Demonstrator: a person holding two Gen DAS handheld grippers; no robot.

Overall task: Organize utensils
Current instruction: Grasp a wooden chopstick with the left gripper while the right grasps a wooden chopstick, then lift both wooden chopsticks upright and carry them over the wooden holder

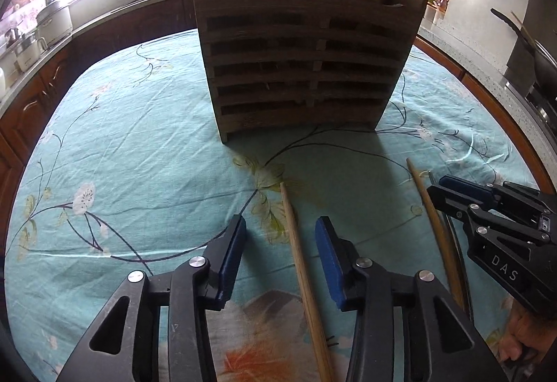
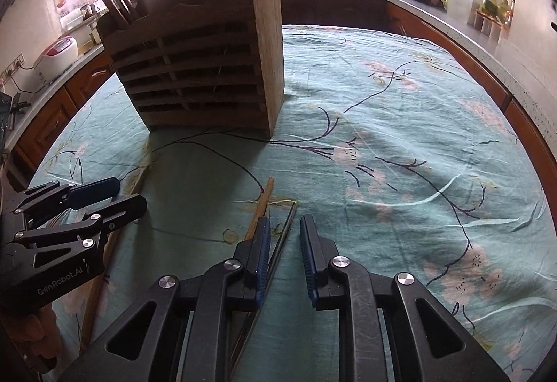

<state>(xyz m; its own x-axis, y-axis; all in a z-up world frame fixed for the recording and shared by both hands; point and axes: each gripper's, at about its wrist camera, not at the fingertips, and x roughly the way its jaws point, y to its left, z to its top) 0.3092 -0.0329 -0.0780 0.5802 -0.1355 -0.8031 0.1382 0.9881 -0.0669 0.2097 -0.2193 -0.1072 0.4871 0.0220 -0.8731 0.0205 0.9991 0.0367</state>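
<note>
A slatted wooden utensil holder (image 1: 299, 68) stands upright on the desk (image 1: 139, 145), which is covered with a teal floral cloth. Chopsticks and a pale spoon handle stick out of its top, their upper ends cut off by the frame.

The left gripper (image 1: 280, 251) hangs low over the cloth, released, with one wooden chopstick (image 1: 303, 277) lying between its blue pads and neither pad touching it; the stick's near end is hidden under the gripper body.

The right gripper (image 2: 283, 253) sits narrower, with a thin dark metal chopstick (image 2: 278, 249) in the gap. Whether its pads press on it is hard to make out. A second wooden chopstick (image 2: 259, 208) lies just beside it, partly covered by the left pad.
</note>
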